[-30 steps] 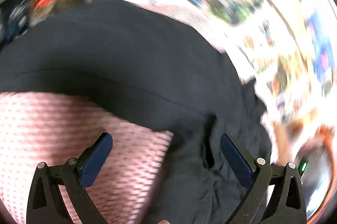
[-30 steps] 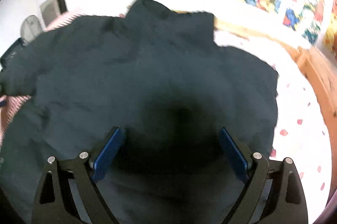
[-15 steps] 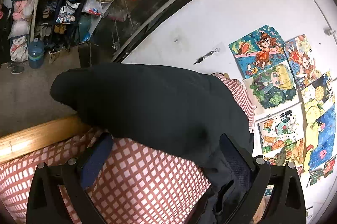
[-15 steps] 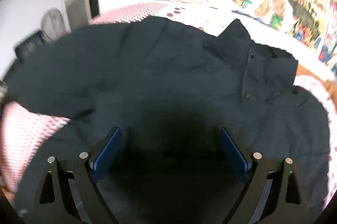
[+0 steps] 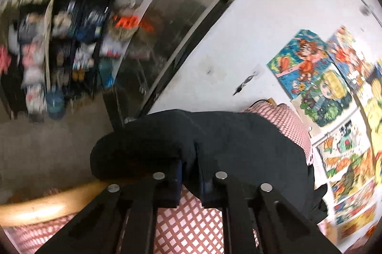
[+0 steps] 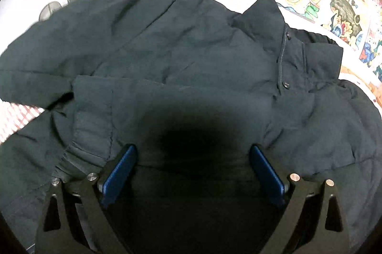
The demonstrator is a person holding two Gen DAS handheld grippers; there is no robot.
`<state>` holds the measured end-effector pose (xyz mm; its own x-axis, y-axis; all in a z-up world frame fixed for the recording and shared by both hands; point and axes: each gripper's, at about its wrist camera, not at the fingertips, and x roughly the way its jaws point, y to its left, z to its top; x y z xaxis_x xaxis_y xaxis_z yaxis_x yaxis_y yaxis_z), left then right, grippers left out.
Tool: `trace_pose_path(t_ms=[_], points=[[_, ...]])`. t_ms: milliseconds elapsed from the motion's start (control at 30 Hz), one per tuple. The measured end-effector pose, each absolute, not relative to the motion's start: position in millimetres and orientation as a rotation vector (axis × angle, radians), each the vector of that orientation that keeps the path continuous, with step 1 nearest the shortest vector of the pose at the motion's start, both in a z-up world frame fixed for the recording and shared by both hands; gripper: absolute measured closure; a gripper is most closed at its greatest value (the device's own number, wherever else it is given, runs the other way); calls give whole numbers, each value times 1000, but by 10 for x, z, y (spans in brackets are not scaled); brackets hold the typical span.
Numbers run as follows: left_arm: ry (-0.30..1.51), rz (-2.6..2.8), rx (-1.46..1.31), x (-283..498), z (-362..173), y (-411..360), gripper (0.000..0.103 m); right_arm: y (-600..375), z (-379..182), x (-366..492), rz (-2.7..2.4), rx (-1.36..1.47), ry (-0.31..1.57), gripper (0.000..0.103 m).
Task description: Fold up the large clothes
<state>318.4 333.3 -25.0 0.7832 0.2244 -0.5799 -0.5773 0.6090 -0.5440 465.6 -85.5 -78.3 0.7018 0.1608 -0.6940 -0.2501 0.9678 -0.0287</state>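
Right now my left gripper (image 5: 191, 174) has its jaws pinched nearly together on a bunched end of the dark jacket (image 6: 191, 58), which looks like the cuff end of a sleeve (image 5: 143, 149) at the near left of the bed. My right gripper (image 6: 192, 168) hangs over the jacket's body with its blue pads (image 6: 119, 170) spread wide, holding nothing.

The jacket lies front-up across the checked bedspread (image 5: 191, 227), its collar (image 6: 265, 15) toward the far wall of posters (image 5: 320, 89), and the wooden bed rail (image 5: 40, 206) runs just below the sleeve I hold.

I judge the jacket padded and bulky: soft, springy, fairly heavy for cloth, and its smooth shell likely to slip. A thin pinch of the shell alone would probably slide or drag only the top layer. I would grip at seams, the cuff, the hem or the snap placket (image 6: 284, 58), where the layers are stitched together, and expect folds to puff back up unless pressed flat.
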Motion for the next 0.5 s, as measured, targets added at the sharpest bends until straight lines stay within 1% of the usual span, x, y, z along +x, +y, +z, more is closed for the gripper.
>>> trace_pose_path(t_ms=[133,300,400,500], points=[[399,472,-599,3167,199,3076,96,-1115,-594,4631,240,14,762,9],[269,385,-369,3237,950,2562,96,-1477,-404,4478,234,120,747,9],[170,295,-222,3256,1387,2038,96,-1685,-300,4388,211,142,718,9],[103,156,-88,3267,1694,1424,96,-1969,-201,4339,170,166,682,9]])
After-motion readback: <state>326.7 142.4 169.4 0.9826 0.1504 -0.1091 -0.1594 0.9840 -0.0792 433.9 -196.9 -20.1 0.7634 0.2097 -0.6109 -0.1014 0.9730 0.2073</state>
